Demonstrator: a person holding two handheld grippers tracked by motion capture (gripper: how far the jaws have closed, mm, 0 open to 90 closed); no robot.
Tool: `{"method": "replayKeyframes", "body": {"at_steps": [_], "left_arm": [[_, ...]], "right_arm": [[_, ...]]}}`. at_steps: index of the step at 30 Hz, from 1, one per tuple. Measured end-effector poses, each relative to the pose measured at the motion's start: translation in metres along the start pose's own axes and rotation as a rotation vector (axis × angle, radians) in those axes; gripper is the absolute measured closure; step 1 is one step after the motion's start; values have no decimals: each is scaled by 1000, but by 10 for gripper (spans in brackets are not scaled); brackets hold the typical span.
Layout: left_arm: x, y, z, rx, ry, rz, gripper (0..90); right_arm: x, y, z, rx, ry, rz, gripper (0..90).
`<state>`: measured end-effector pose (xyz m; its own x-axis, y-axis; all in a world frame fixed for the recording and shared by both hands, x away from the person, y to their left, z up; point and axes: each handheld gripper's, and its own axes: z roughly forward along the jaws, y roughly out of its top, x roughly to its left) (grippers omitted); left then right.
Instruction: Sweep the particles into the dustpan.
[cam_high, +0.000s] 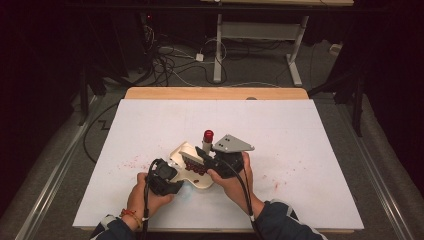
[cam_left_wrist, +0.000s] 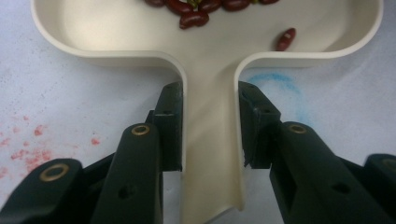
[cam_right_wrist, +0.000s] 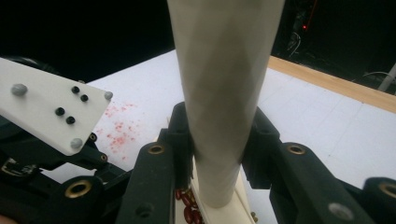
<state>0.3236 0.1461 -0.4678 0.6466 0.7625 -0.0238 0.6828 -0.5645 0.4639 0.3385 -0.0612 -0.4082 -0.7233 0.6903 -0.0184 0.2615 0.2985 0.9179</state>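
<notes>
Nearest, at 7 o'clock on the table (cam_high: 310, 145): left gripper (cam_left_wrist: 210, 126), jaws clamped on the cream tray's handle (cam_left_wrist: 210, 154). At 5 o'clock: right gripper (cam_right_wrist: 217, 140), clamped on 1 red-capped tube (cam_right_wrist: 224, 84) standing over the tray's beans (cam_left_wrist: 194, 18).

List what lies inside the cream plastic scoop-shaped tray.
Dark red kidney beans lie along the far side of the cream plastic tray, with one stray bean nearer its handle. The pale cone-shaped tube held above hides part of the pile in the right gripper view.
</notes>
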Motion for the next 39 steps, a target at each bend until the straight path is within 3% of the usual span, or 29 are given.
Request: {"method": "replayKeyframes", "body": {"at_steps": [6,14,18,22,28,29,31,35,39], "left_arm": [[0,-1,0,-3,1,22,638],[6,-6,-2,-2,-10,42,638],[10,-10,-4,0,-12,47,639],[11,-13,-6,8,-13,66,639],[9,-18,-12,27,-12,101,638],[8,-18,-12,32,-14,110,638],[5,-19,-14,45,-21,126,638],[-3,-18,-15,58,-39,156,638],[-13,-16,-12,65,-51,174,638]], "right_arm": [[0,3,-4,-10,18,-21,699],[-22,7,-9,-77,4,-8,700],[-36,16,-23,-119,-23,4,700],[-44,21,-32,-127,-41,4,700],[-58,19,-49,-72,-85,-12,700],[-63,14,-53,-45,-119,-25,700],[-68,8,-56,-20,-144,-27,700],[-76,-3,-58,27,-161,-15,700],[-78,-7,-57,39,-180,-11,699]]}}
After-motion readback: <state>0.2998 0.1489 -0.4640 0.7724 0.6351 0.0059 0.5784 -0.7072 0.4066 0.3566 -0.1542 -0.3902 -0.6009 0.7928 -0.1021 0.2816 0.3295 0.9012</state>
